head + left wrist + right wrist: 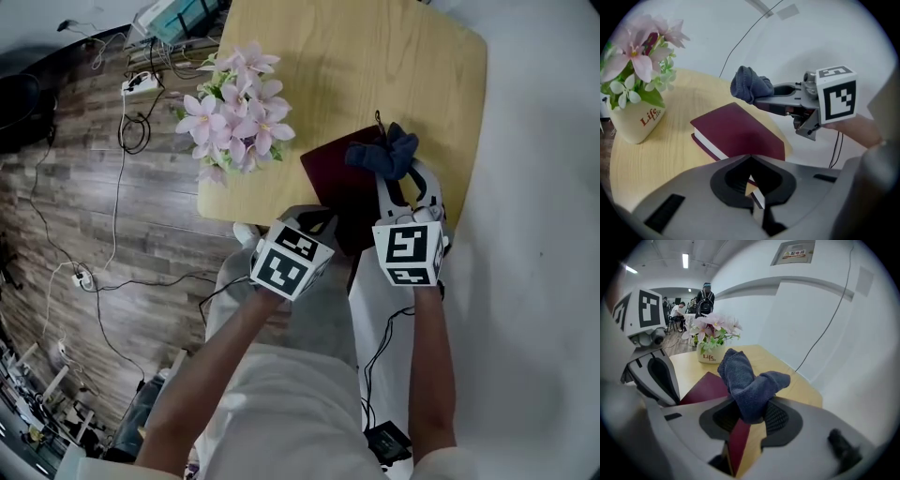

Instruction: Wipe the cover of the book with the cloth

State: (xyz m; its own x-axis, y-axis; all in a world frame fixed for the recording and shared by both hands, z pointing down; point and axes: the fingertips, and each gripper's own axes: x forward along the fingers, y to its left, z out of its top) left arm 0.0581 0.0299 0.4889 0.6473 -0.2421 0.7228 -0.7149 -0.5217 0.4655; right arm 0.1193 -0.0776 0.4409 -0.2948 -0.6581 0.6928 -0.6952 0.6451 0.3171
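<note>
A dark red book [342,183] is laid at the near edge of a pale wooden tabletop [356,66]. Its near corner is pinched in the narrowly closed left tool [314,223]. A bunched blue cloth [384,152] is clamped in the right tool [405,178] over the book's far end. If that pinch is lost, the book could be shoved into the potted flowers [239,108] nearby. A cable-strewn wooden floor [75,187] is seen below.
</note>
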